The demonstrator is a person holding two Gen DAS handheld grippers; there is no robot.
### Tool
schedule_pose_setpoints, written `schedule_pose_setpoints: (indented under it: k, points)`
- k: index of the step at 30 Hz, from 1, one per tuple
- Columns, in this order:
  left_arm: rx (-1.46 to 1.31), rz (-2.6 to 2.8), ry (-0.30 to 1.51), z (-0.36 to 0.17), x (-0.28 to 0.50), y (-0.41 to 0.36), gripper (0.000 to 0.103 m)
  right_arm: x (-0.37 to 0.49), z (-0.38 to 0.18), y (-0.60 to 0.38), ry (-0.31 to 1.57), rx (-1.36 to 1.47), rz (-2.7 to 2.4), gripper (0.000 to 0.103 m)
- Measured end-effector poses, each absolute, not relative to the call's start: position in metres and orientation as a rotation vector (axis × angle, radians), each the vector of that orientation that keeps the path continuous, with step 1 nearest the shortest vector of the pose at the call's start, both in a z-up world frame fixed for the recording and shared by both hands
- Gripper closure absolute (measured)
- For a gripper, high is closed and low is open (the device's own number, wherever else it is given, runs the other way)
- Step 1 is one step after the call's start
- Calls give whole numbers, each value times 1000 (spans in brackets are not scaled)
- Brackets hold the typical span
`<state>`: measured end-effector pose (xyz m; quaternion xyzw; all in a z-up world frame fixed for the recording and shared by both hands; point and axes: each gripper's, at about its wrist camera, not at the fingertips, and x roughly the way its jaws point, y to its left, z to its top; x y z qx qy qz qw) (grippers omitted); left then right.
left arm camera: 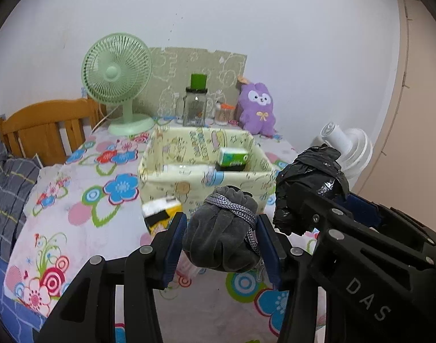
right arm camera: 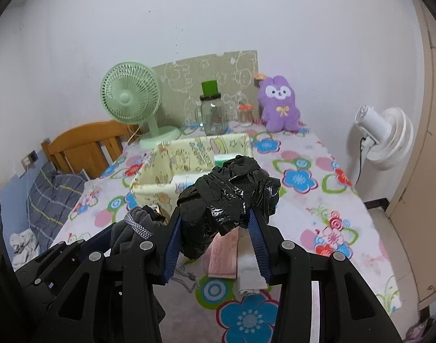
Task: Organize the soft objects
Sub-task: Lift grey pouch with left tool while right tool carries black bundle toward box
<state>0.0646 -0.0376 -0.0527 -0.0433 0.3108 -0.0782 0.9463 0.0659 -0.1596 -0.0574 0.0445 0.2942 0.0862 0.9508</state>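
My left gripper [left arm camera: 222, 228] is shut on a grey cloth bundle [left arm camera: 221, 234] tied with a grey cord, held above the floral table just in front of the pale yellow storage box [left arm camera: 189, 183]. My right gripper [right arm camera: 215, 225] is shut on a crumpled black plastic bag bundle [right arm camera: 229, 194], held beside the left gripper, also short of the box [right arm camera: 152, 183]. The black bundle also shows in the left wrist view [left arm camera: 309, 183]. The grey bundle also shows in the right wrist view [right arm camera: 138, 225]. The box holds a green tissue pack [left arm camera: 232, 155] and a white pack [left arm camera: 186, 168].
A yellow, white and black item [left arm camera: 160, 211] lies in front of the box. A pink cloth [right arm camera: 223, 254] and a white cloth [right arm camera: 249, 271] lie on the table below my right gripper. At the back stand a green fan [left arm camera: 118, 77], a glass jar [left arm camera: 195, 105] and a purple plush [left arm camera: 256, 108]. A white fan [right arm camera: 384, 137] stands at the right edge.
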Motion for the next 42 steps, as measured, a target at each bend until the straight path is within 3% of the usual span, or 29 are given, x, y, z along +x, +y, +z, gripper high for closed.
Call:
schedule_pose_setpoints:
  k: [20, 42]
  points:
    - [-11, -159, 549, -6, 69, -43, 52, 64, -7, -156, 522, 90, 174, 55]
    - [30, -124, 557, -7, 126, -44, 52, 128, -11, -152, 544, 92, 198, 55]
